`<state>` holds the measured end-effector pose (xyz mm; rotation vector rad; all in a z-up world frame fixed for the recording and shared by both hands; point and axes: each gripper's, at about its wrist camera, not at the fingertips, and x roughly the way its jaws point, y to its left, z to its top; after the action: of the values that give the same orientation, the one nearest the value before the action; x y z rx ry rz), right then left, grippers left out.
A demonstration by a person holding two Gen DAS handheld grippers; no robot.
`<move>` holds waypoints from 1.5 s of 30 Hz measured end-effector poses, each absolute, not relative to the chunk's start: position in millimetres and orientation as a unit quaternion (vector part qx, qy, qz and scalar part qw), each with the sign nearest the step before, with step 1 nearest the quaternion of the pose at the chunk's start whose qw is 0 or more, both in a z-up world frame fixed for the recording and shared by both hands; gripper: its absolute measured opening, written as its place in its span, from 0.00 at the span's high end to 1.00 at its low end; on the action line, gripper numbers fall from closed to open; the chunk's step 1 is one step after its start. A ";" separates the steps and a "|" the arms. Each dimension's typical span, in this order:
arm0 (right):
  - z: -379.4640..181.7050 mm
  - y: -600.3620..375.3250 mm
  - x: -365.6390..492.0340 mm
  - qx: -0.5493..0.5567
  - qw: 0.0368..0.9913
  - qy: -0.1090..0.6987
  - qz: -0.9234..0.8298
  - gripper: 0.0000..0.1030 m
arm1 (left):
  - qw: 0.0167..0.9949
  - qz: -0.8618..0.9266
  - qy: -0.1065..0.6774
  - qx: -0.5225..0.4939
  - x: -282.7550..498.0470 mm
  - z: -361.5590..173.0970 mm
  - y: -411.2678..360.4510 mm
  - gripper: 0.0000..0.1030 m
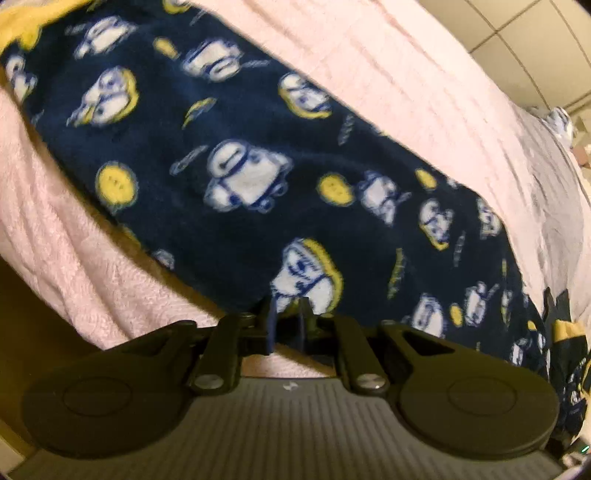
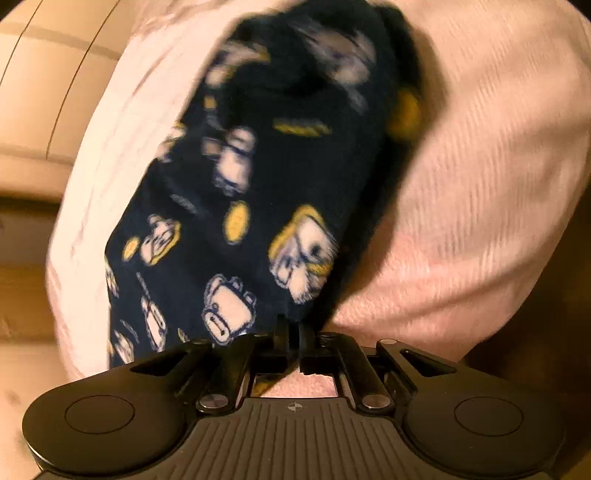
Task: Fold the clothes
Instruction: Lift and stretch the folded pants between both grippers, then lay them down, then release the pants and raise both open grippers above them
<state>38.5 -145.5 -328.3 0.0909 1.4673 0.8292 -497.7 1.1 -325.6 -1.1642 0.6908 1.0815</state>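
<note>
A navy fleece garment [image 1: 229, 155] printed with white and yellow cartoon figures lies stretched across a pink textured bedspread [image 1: 406, 74]. My left gripper [image 1: 287, 314] is shut on the garment's near edge, with cloth pinched between its black fingers. In the right wrist view the same navy garment [image 2: 266, 177] runs away from the camera, blurred by motion. My right gripper [image 2: 294, 330] is shut on its near end. A yellow trim piece [image 1: 22, 26] shows at the garment's far left end.
The pink bedspread [image 2: 480, 184] covers the bed on both sides of the garment. A tiled wall [image 1: 517, 33] rises beyond the bed at the upper right. A small blue-and-white thing [image 1: 559, 122] sits at the bed's far right edge. Beige panels [image 2: 37, 110] stand left.
</note>
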 end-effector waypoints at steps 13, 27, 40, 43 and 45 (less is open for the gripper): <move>-299.4 -116.9 21.6 -0.182 0.777 0.484 0.359 0.77 | 0.690 0.457 0.359 -0.431 -482.1 -337.3 21.5 0.92; -238.7 -95.6 -79.4 -0.202 0.676 0.588 0.395 0.36 | 0.659 0.487 0.465 -0.336 -544.8 -231.8 45.0 0.81; -171.2 -82.9 -169.6 -0.282 0.690 0.503 0.438 0.36 | 0.672 0.507 0.443 -0.308 -580.1 -153.7 46.7 0.73; -159.7 -81.3 -174.5 -0.292 0.696 0.479 0.448 0.36 | 0.683 0.501 0.438 -0.301 -573.5 -138.6 38.5 0.72; -152.1 -79.8 -175.6 -0.298 0.696 0.464 0.459 0.36 | 0.688 0.500 0.434 -0.296 -566.9 -131.7 32.3 0.71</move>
<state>-175.6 -79.8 -152.1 -0.6652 1.0351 1.0239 -566.9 32.3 -131.7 -0.6625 0.9711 1.1188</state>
